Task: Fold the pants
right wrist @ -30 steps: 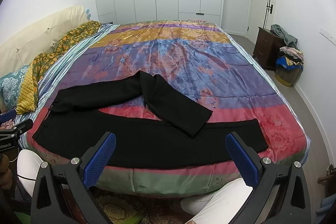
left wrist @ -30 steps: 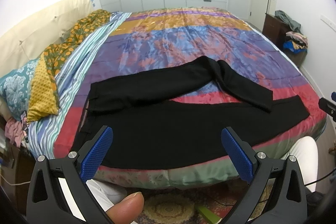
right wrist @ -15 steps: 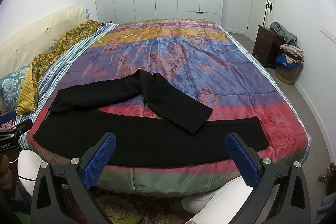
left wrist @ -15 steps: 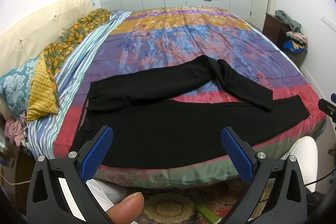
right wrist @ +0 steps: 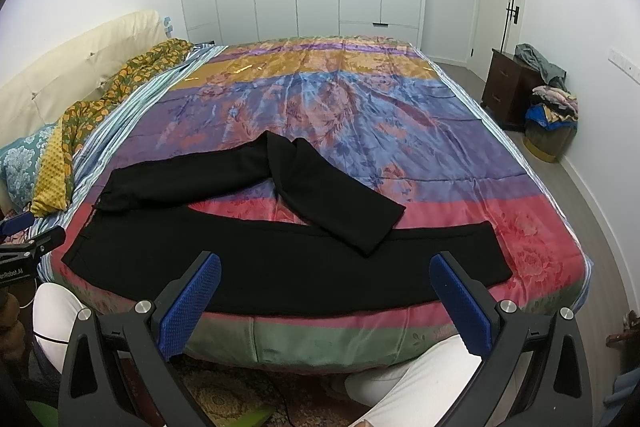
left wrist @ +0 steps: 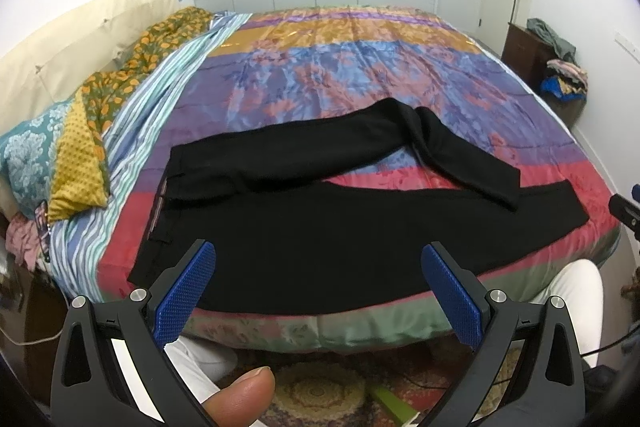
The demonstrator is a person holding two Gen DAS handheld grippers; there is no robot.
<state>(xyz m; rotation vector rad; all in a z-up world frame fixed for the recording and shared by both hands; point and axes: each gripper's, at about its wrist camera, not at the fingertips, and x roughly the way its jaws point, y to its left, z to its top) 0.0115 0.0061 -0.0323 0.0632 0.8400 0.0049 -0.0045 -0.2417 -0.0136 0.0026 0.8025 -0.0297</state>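
i count one pair of black fabric pants (left wrist: 320,227) lying on the wide bed with the shiny multicoloured floral quilt (left wrist: 360,75), close to the near edge, waistband toward the pillows on the left. its two legs are apart: the near one runs straight along the bed's edge, the far one is bent back on itself so its cuff lies over the near leg. i hold two grippers, both off the bed and touching nothing. the left gripper (left wrist: 318,291) has its two blue textured pads spread wide, and the right gripper (right wrist: 324,301) is spread just as wide. from the right wrist view the pants (right wrist: 280,259) sit between the pads. i see one cream padded headboard (left wrist: 72,39), one teal patterned pillow (left wrist: 24,155) cut off by the frame, and one dark wooden nightstand (right wrist: 508,87) with clothes heaped beside it. the near hem of the waistband is partly hidden behind the left pad, and the small label strip there is too small to read.
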